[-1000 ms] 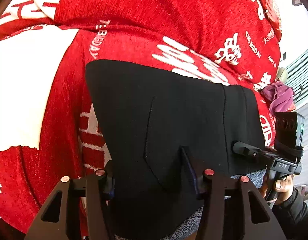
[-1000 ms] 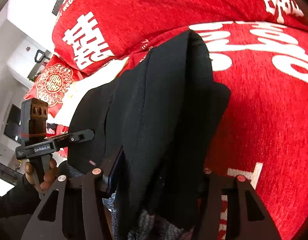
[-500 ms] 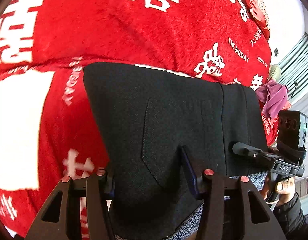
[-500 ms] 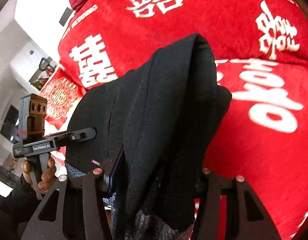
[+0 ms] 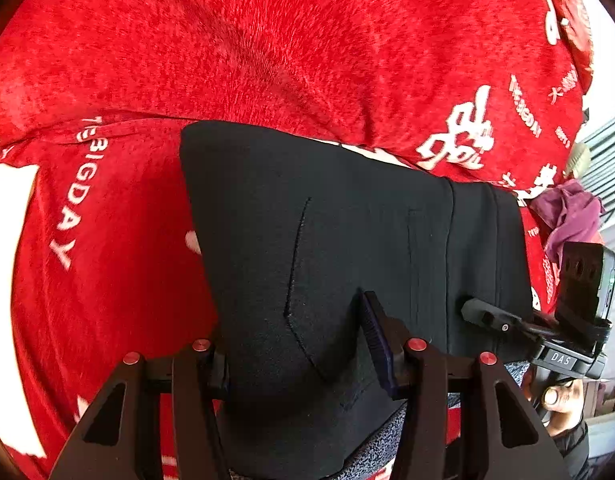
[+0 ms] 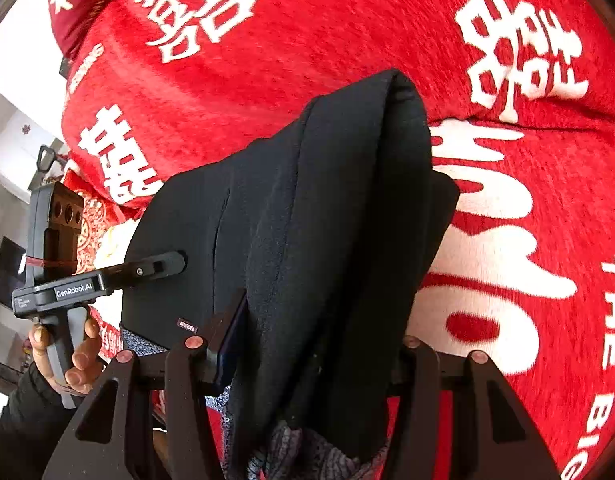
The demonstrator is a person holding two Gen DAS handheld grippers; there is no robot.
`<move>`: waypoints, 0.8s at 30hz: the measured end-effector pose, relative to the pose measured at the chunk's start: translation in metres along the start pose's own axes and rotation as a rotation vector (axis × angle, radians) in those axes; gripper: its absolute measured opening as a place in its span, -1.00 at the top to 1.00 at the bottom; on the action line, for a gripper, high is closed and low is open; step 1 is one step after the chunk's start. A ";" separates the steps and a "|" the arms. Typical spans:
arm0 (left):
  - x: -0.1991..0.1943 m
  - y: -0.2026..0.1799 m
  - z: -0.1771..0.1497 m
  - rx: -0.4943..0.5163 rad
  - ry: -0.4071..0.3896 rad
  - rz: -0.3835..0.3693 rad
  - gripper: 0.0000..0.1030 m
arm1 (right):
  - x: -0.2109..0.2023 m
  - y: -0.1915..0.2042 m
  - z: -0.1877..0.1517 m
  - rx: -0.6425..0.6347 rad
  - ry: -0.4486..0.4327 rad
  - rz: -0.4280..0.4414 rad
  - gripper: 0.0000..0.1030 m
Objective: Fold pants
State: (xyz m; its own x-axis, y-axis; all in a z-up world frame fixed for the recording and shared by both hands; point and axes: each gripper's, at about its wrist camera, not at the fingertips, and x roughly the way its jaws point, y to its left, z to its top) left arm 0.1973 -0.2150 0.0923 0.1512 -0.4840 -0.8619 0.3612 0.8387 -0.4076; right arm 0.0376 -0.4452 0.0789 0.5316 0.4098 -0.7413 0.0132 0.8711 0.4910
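The black pants (image 5: 347, 248) with a grey fleece lining hang folded over, held up above a red bedspread (image 5: 267, 48). My left gripper (image 5: 299, 344) is shut on one end of the fold, with cloth bunched between its fingers. My right gripper (image 6: 315, 340) is shut on the other end of the pants (image 6: 327, 220), which drape over it in thick layers. Each gripper also shows in the other's view: the right one in the left wrist view (image 5: 507, 320), the left one in the right wrist view (image 6: 147, 268).
The red bedspread (image 6: 507, 240) with white characters fills the space below the pants. A purple cloth (image 5: 567, 216) lies at the right edge of the bed. A red patterned pillow (image 6: 87, 232) lies at the far left.
Both grippers have carried the held pants forward over the bedspread. The printed characters have slid past beneath. The grip on the pants is unchanged.
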 end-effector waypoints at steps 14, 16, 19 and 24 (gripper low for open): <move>0.009 0.038 -0.017 -0.003 -0.060 0.098 -0.40 | 0.025 -0.037 -0.001 0.080 -0.006 -0.152 -0.50; -0.017 0.033 -0.026 0.011 -0.126 0.128 -0.40 | 0.001 -0.010 -0.012 -0.008 -0.093 -0.345 -0.56; -0.033 0.023 -0.038 0.017 -0.166 0.100 -0.40 | -0.037 0.021 -0.029 -0.046 -0.263 -0.382 -0.62; -0.012 -0.003 -0.062 0.094 -0.146 0.094 -0.40 | -0.038 0.086 -0.055 -0.272 -0.339 -0.389 -0.62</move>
State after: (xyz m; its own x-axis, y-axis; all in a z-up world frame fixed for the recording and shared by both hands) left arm 0.1371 -0.1961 0.0846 0.3179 -0.4418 -0.8389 0.4230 0.8580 -0.2916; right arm -0.0285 -0.3707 0.1244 0.7728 -0.0250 -0.6341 0.0678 0.9968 0.0434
